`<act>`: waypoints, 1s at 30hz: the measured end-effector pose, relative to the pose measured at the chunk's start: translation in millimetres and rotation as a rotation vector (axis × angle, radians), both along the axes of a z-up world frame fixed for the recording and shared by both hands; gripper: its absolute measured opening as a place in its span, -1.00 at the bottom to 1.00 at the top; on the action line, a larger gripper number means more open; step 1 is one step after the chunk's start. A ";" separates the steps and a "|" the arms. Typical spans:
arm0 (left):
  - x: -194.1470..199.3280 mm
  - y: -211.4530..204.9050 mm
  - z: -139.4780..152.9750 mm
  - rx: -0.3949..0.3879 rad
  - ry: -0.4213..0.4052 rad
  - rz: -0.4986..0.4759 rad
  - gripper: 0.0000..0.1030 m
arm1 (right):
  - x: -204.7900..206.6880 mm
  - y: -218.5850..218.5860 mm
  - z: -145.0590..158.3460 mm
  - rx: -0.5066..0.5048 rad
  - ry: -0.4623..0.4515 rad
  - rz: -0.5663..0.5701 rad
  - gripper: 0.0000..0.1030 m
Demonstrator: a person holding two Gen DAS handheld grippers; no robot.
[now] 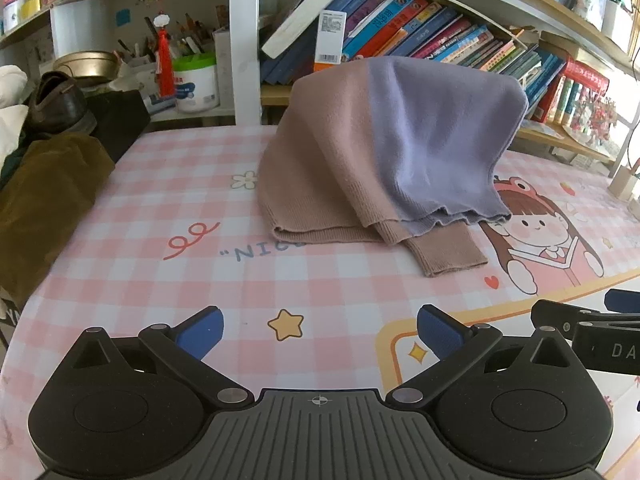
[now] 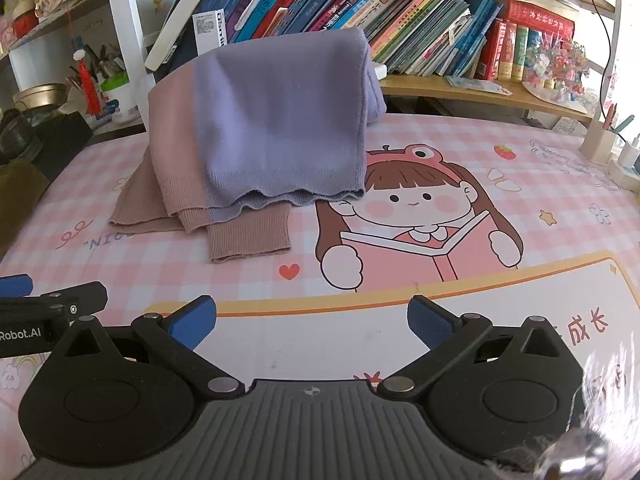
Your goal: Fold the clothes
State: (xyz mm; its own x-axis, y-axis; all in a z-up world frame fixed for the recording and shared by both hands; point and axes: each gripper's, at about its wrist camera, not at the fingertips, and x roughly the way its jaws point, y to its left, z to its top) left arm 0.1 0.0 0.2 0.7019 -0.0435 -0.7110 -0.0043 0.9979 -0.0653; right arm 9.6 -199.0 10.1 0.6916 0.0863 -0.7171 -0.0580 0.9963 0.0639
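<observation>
A knit sweater, half tan-pink and half lavender [image 1: 384,152], lies folded on the pink checked table cover; its far part rises up against the bookshelf. A tan cuffed sleeve end [image 1: 448,252] sticks out toward me. It also shows in the right wrist view [image 2: 264,128]. My left gripper [image 1: 320,332] is open and empty, above the table well short of the sweater. My right gripper [image 2: 312,322] is open and empty, also short of it. The right gripper's side shows in the left wrist view [image 1: 592,320], and the left gripper's side in the right wrist view [image 2: 48,304].
A bookshelf with leaning books [image 1: 420,28] stands right behind the sweater. Dark olive cloth [image 1: 44,200], a brown shoe [image 1: 56,100] and a black box sit at the left edge. A white tub and pens [image 1: 196,80] stand at back left. A pen holder [image 2: 600,140] is far right.
</observation>
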 end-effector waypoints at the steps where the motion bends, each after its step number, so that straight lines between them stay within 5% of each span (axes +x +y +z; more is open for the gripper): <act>1: 0.2 0.0 0.3 0.002 -0.002 0.000 1.00 | 0.1 0.0 -0.3 0.000 0.001 0.000 1.00; 30: 5.5 2.1 -1.8 0.004 0.015 0.006 1.00 | 3.6 2.7 -4.4 0.003 0.020 0.004 1.00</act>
State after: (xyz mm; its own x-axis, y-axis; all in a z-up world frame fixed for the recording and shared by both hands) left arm 5.6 2.1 -1.7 0.6911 -0.0366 -0.7218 -0.0112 0.9981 -0.0613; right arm 13.2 -196.2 5.7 0.6769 0.0911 -0.7305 -0.0608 0.9958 0.0679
